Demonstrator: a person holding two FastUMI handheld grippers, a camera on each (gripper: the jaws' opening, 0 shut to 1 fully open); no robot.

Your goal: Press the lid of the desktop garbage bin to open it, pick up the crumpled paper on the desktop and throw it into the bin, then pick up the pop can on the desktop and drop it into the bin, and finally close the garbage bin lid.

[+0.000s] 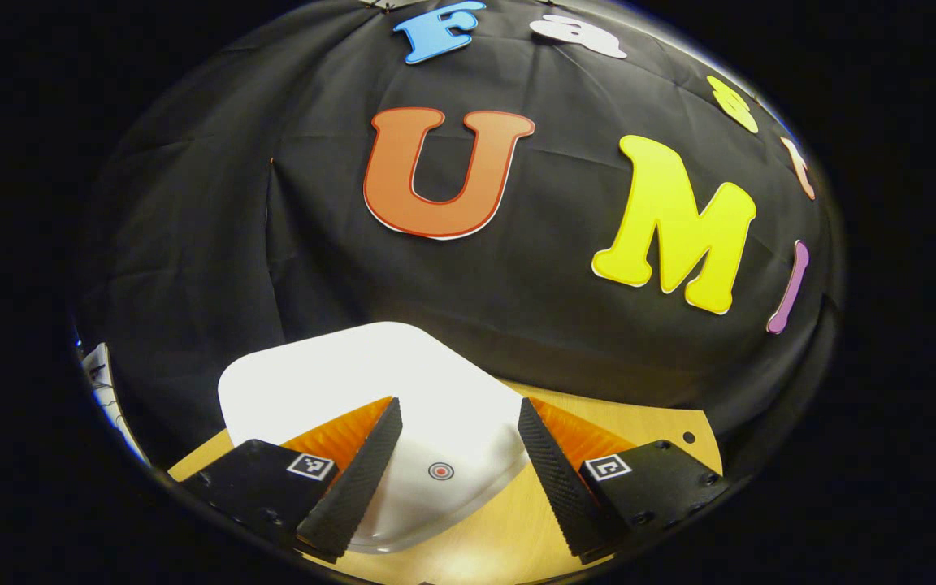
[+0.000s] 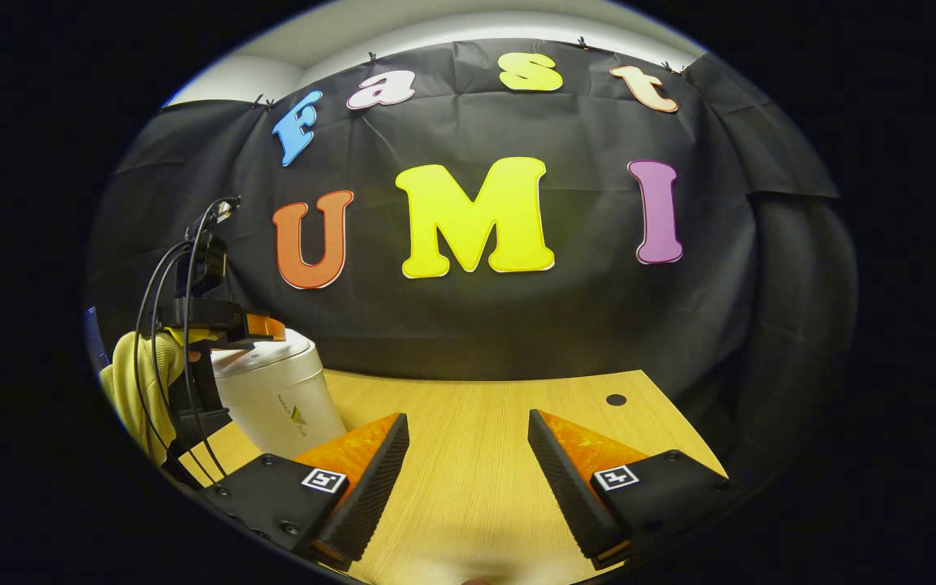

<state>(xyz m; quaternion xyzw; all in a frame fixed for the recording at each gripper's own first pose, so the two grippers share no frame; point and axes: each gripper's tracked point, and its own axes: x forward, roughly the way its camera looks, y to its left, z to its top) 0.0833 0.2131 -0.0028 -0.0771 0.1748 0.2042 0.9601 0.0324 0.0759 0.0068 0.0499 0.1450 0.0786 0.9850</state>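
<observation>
Over the bin: my left gripper (image 1: 456,479) hangs above the white lid (image 1: 354,374), jaws spread wide, gripping nothing.
Key relation: the lid's red ring mark (image 1: 439,470) sits between my left fingertips, just below and ahead; I judge a short push down onto it opens the lid.
Nearer hand: left; in the right gripper view the left gripper (image 2: 220,321) is on top of the garbage bin (image 2: 277,398), far left on the wooden desktop (image 2: 476,422).
Right gripper (image 2: 468,479): jaws wide, holding nothing, over bare desktop, well apart from the bin.
Stage: lid looks closed; pressing not yet done.
Paper, can: I cannot locate either.
</observation>
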